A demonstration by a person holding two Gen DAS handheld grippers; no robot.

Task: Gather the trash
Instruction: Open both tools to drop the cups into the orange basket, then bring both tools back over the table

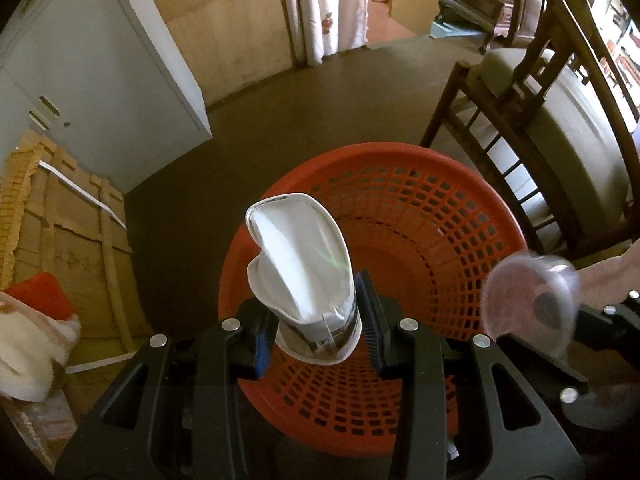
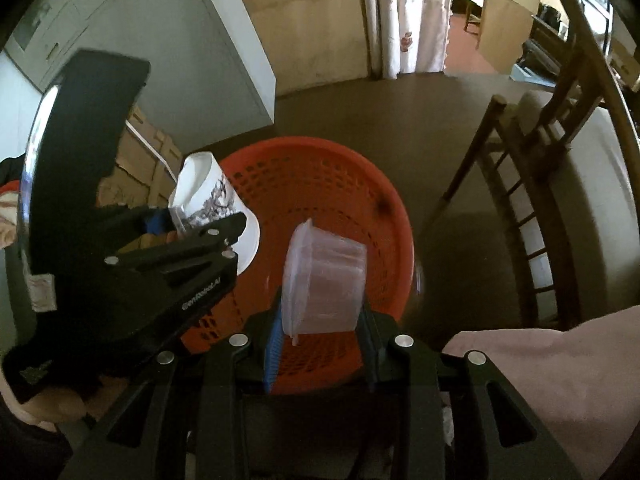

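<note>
left gripper (image 1: 316,334) clamped on crushed paper cup (image 1: 304,264), centre frame, over red basket (image 1: 400,168). right gripper (image 2: 320,332) clamped on clear plastic tub (image 2: 324,276), centre frame, above same basket. both judged light, easily deformed; tub likely slippery. best held low, across walls.

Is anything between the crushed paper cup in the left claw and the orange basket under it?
Nothing. In the left wrist view the paper cup hangs over the orange basket, with only open air below.
</note>
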